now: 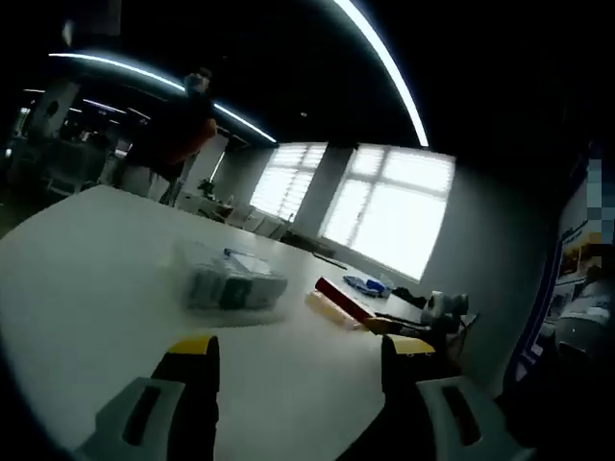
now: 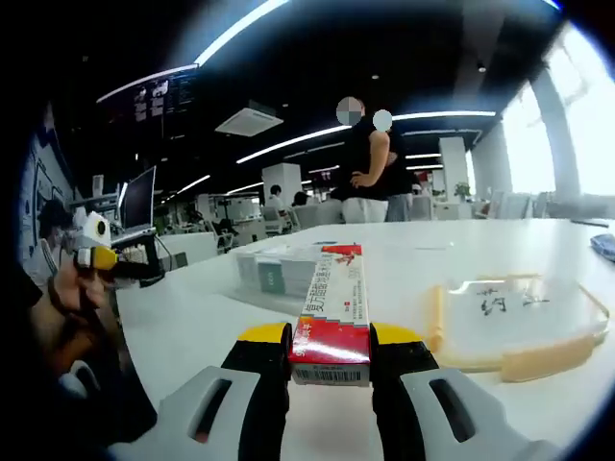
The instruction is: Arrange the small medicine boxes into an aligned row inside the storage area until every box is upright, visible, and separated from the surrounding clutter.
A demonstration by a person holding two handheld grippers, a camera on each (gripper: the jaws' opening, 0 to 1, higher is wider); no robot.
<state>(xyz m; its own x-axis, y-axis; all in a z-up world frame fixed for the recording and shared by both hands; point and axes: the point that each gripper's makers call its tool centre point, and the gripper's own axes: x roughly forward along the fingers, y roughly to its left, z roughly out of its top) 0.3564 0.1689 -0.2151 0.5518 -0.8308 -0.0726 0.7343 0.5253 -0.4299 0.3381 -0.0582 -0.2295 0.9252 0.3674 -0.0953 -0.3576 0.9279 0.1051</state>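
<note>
Right gripper (image 2: 330, 355) clamps box (image 2: 332, 312); bin (image 1: 231, 279) blurred.

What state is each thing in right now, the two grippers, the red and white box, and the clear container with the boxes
left gripper: open, holding nothing.
right gripper: shut on the red and white medicine box, which lies lengthwise between the jaws.
clear container: on the white table, boxes inside, blurred.
flat clear lid: lying on the table.
</note>
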